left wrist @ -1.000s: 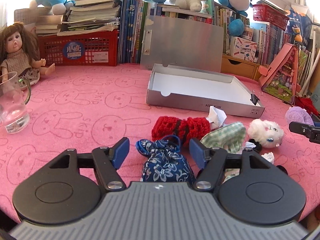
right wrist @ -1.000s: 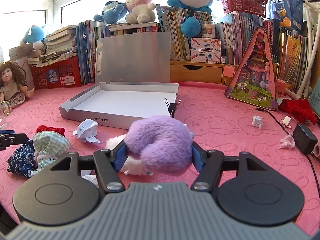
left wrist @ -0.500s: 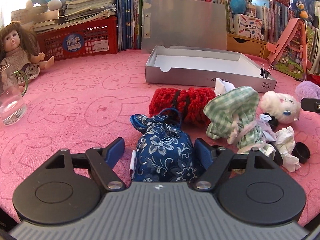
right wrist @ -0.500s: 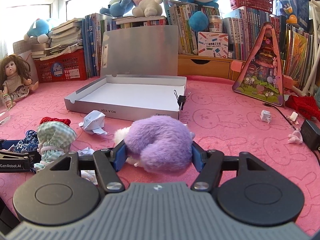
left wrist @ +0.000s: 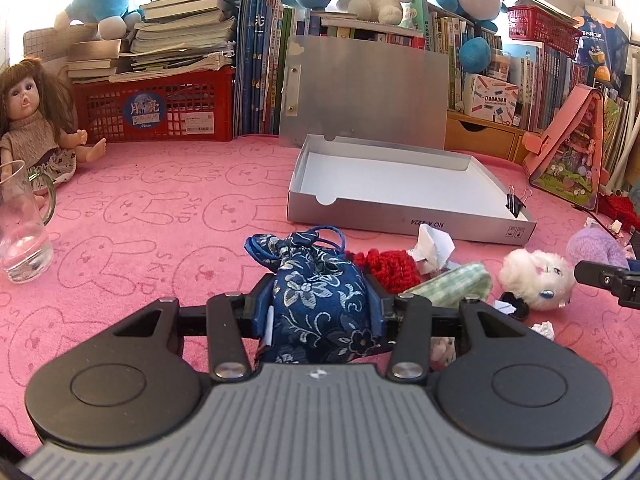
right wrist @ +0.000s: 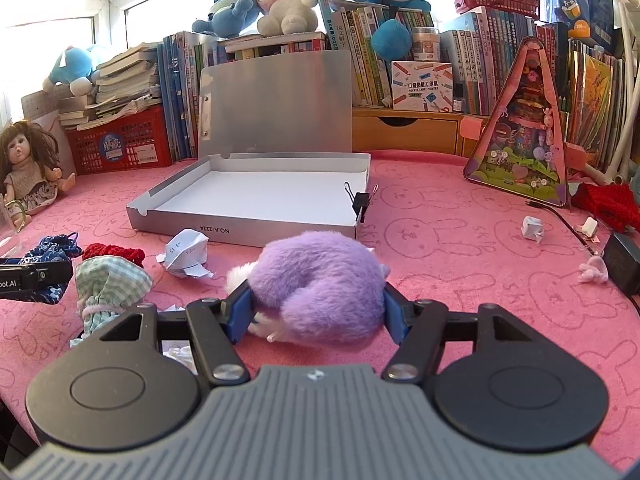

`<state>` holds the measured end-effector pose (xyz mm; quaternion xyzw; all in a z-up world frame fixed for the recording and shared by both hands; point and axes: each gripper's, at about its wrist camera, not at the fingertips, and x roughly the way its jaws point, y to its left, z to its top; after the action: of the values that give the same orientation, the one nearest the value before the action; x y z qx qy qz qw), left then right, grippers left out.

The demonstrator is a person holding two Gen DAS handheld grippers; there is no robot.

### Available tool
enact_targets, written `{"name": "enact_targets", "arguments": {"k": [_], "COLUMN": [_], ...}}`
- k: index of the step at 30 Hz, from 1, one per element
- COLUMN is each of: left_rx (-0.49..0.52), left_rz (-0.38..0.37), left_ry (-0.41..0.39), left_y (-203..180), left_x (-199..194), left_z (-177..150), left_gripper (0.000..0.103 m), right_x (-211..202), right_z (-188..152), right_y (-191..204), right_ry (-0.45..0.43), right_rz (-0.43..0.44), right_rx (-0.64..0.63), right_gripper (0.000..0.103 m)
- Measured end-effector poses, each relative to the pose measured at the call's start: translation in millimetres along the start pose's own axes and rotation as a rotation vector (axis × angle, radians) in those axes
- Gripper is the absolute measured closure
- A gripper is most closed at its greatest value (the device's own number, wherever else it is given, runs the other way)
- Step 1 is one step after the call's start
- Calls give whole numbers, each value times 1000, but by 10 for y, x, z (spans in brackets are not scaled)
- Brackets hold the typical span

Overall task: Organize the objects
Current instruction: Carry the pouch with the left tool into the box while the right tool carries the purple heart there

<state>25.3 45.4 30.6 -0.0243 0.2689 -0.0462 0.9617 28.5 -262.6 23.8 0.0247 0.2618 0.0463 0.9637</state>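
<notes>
My left gripper (left wrist: 318, 312) is closing its jaws, and the blue pads press both sides of a blue floral drawstring pouch (left wrist: 316, 280) just above the pink cloth. Behind the pouch lie a red knit piece (left wrist: 390, 266), a green checked cloth (left wrist: 452, 286), crumpled paper (left wrist: 434, 242) and a white plush (left wrist: 536, 276). My right gripper (right wrist: 317, 312) is shut on a fluffy purple plush toy (right wrist: 320, 276) that rests on the cloth. An open silver box (right wrist: 240, 232) with its lid upright lies beyond both, white inside.
A glass mug (left wrist: 20, 232) and a doll (left wrist: 32, 120) are at the far left. A red basket (left wrist: 156, 108), books and plush toys line the back. A binder clip (right wrist: 360, 200) is on the box corner. A pink triangular case (right wrist: 524, 140) and a black charger (right wrist: 624, 264) are at the right.
My left gripper slid forward around the blue pouch, then its jaws closed onto it and the pouch rose slightly. My right gripper stayed shut on the purple plush.
</notes>
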Motion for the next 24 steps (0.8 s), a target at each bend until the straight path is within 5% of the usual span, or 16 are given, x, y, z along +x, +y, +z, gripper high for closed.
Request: {"name": "enact_targets", "arguments": {"k": [24], "left_rx": [7], "left_rz": [-62], "left_ry": [-88], "left_y": [-150], "left_x": [276], "left_z": [812], "left_gripper": [51], "right_x": [215], "right_z": [448], "right_y": [-156], "right_ry": [-19], "right_rz": [26], "right_rx": [39], "right_gripper": [36]}}
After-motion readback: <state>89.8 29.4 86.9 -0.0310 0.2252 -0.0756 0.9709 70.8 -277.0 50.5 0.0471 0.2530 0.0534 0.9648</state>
